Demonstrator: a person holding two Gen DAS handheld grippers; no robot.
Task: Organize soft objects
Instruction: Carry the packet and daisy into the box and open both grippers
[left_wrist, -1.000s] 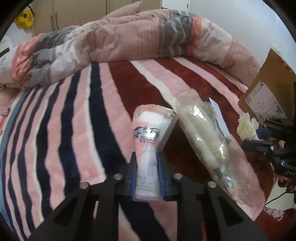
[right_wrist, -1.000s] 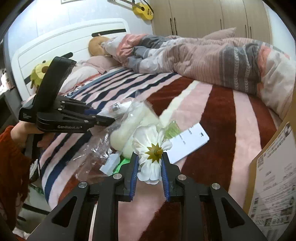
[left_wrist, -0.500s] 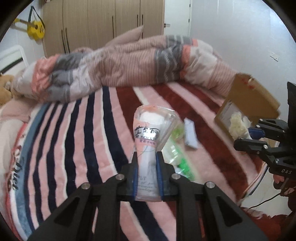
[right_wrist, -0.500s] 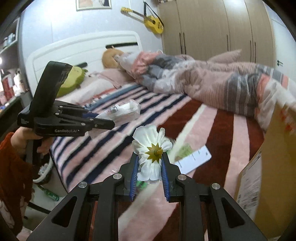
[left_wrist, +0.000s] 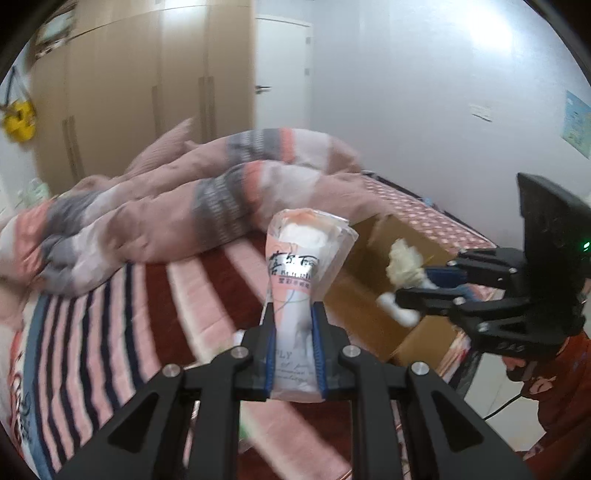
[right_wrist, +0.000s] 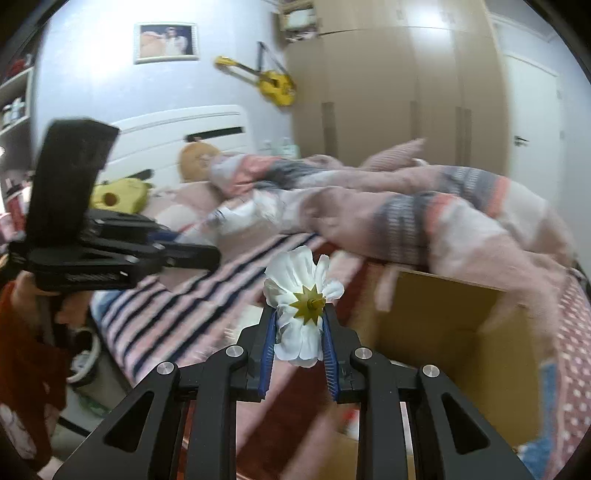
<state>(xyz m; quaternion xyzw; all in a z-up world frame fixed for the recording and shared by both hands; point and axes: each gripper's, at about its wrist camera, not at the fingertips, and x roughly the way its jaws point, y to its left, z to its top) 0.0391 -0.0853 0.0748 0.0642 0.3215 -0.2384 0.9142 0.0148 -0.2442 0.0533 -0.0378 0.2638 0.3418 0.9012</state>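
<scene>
the left gripper (left_wrist: 293, 317) grasps a plastic-wrapped white packet (left_wrist: 301, 280) above the striped bed (left_wrist: 110, 332). the right gripper (right_wrist: 299, 325) clenches a white flower (right_wrist: 301, 295) near the cardboard box (right_wrist: 443, 325).

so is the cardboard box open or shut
Open. The box has its top flaps up and its brown inner walls show past the flower; its contents cannot be told.
</scene>
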